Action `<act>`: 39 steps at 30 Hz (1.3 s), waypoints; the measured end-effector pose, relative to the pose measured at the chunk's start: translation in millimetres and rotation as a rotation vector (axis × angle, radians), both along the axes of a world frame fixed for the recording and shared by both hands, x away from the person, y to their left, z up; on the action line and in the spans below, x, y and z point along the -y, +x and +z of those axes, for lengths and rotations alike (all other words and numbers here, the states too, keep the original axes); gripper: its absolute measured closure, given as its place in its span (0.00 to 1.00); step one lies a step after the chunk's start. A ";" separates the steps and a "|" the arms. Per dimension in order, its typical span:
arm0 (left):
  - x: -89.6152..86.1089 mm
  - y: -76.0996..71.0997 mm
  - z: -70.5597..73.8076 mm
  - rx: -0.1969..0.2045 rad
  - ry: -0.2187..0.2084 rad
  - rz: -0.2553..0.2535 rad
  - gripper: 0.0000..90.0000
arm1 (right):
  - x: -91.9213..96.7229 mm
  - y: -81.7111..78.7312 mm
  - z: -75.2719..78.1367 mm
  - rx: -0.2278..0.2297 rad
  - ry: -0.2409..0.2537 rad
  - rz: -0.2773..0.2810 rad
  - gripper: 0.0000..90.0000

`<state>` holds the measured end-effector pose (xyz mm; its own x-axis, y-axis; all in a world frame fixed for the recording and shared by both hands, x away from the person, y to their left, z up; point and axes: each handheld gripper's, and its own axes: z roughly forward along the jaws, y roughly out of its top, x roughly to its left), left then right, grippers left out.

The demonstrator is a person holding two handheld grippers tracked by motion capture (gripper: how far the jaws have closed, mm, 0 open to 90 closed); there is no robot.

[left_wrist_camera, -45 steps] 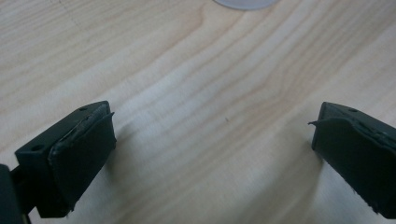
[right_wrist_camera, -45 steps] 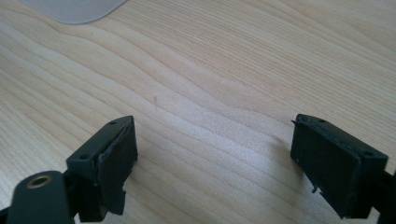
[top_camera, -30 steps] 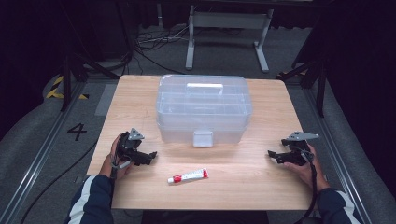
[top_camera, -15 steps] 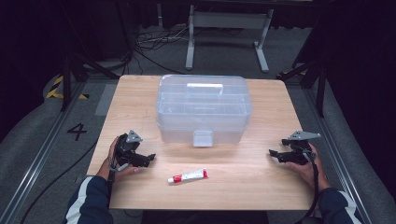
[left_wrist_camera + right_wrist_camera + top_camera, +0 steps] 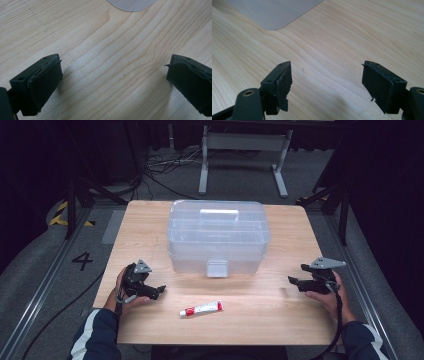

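The left gripper rests low on the table with its jaws spread wide and nothing between them, bare wood showing in the gap in the left gripper view; the tube lies flat just to its right, near the front edge, apart from it. The right gripper sits well off at the table's right side, jaws likewise wide apart and empty. Between and behind them stands the clear box, lid down.
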<state>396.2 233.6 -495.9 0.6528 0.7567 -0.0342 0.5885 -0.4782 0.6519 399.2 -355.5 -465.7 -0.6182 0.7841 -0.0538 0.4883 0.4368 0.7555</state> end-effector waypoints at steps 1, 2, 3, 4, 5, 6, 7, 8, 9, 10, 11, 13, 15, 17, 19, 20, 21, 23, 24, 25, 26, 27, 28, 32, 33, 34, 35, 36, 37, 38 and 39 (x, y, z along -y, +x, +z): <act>0.0 0.0 0.0 0.000 0.000 0.000 0.01 | -1.1 0.0 1.7 0.007 -0.006 0.001 0.28; 0.0 0.0 0.0 0.000 0.000 0.000 0.01 | -2.3 0.3 3.3 0.016 -0.008 0.005 0.29; 0.0 0.0 0.0 0.000 0.000 0.000 0.01 | -2.3 0.3 3.3 0.016 -0.008 0.005 0.29; 0.0 0.0 0.0 0.000 0.000 0.000 0.01 | -3.4 0.4 5.1 0.022 -0.009 0.003 0.29; 0.0 0.0 0.0 0.000 0.000 0.000 0.01 | -4.4 0.6 6.7 0.027 -0.007 0.000 0.31; 0.0 0.0 0.0 0.000 0.000 0.000 0.01 | -5.2 1.1 8.2 0.028 0.002 0.003 0.33; 0.0 -0.1 0.0 0.001 0.000 0.000 0.01 | -6.3 1.5 9.7 0.031 0.016 0.002 0.34; -0.1 -0.2 0.0 0.001 0.001 0.000 0.01 | -7.3 1.8 10.8 0.036 0.020 0.001 0.34; 0.0 -0.4 -0.1 -0.001 -0.001 0.002 0.01 | -7.9 2.3 11.6 0.037 0.025 0.002 0.34; -0.1 -0.3 0.0 0.001 0.001 0.000 0.01 | -8.6 2.8 12.8 0.034 0.030 0.002 0.34; -0.1 -0.3 0.0 0.001 0.001 0.000 0.01 | -8.6 2.8 12.8 0.034 0.030 0.002 0.34; 0.0 -0.3 0.0 0.000 -0.001 0.001 0.01 | -11.0 4.2 17.4 0.029 0.032 0.009 0.32; 0.0 -0.3 0.0 0.000 -0.001 0.001 0.01 | -12.2 5.1 20.9 0.026 0.029 0.011 0.32; -0.1 -0.3 0.1 0.001 0.001 0.000 0.01 | -13.9 5.0 24.2 0.050 0.014 0.013 0.32; 0.0 -0.4 -0.1 -0.001 -0.001 0.002 0.01 | -17.1 6.5 29.2 0.055 0.020 0.025 0.32; -0.1 -0.3 0.0 0.001 0.001 0.000 0.01 | -18.3 7.2 31.0 0.053 0.026 0.031 0.32; -0.1 -0.3 0.0 0.001 0.001 0.000 0.01 | -18.3 7.2 31.0 0.053 0.026 0.031 0.32; 0.1 -0.4 -0.1 -0.001 -0.002 0.002 0.01 | -20.5 8.9 36.0 0.045 0.050 0.057 0.33; 0.0 -0.4 -0.1 -0.001 -0.001 0.002 0.01 | -22.2 9.4 38.7 0.053 0.046 0.060 0.33; 0.0 -0.4 -0.1 0.000 -0.001 0.002 0.01 | -24.8 10.5 43.8 0.059 0.053 0.074 0.33; 0.1 -0.4 -0.1 -0.001 -0.002 0.002 0.01 | -26.6 11.1 46.7 0.065 0.055 0.079 0.33; 0.1 -0.4 -0.1 -0.001 -0.002 0.002 0.01 | -26.6 11.1 46.7 0.065 0.055 0.079 0.33; 0.0 -0.4 0.0 0.000 0.000 0.001 0.01 | -28.6 11.8 49.3 0.072 0.049 0.081 0.33; 0.2 -0.6 -0.2 -0.002 -0.004 0.004 0.01 | -35.8 14.6 57.5 0.085 0.050 0.099 0.33; 0.2 -0.6 -0.2 -0.002 -0.004 0.004 0.01 | -37.3 15.3 59.2 0.086 0.050 0.102 0.32; 0.2 -0.6 -0.2 -0.002 -0.004 0.004 0.01 | -39.0 16.0 60.8 0.087 0.049 0.104 0.32; 0.2 -0.6 -0.2 -0.002 -0.004 0.004 0.01 | -40.8 16.2 62.6 0.096 0.046 0.108 0.32; 0.2 -0.6 -0.2 -0.002 -0.004 0.004 0.01 | -43.6 16.9 66.4 0.097 0.048 0.117 0.32; 0.2 -0.6 -0.2 -0.002 -0.004 0.004 0.01 | -45.1 17.1 68.8 0.102 0.050 0.120 0.32; 0.2 -0.7 -0.2 -0.002 -0.004 0.005 0.01 | -46.6 17.3 71.3 0.111 0.051 0.125 0.32; 0.2 -0.7 -0.2 -0.002 -0.004 0.005 0.01 | -46.6 17.3 71.3 0.111 0.051 0.125 0.32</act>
<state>395.5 233.4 -496.1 0.6493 0.7596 -0.0383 0.5919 -0.4730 0.6526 416.5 -308.9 -394.4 -0.7034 0.7051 -0.0891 0.3450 0.4484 0.8246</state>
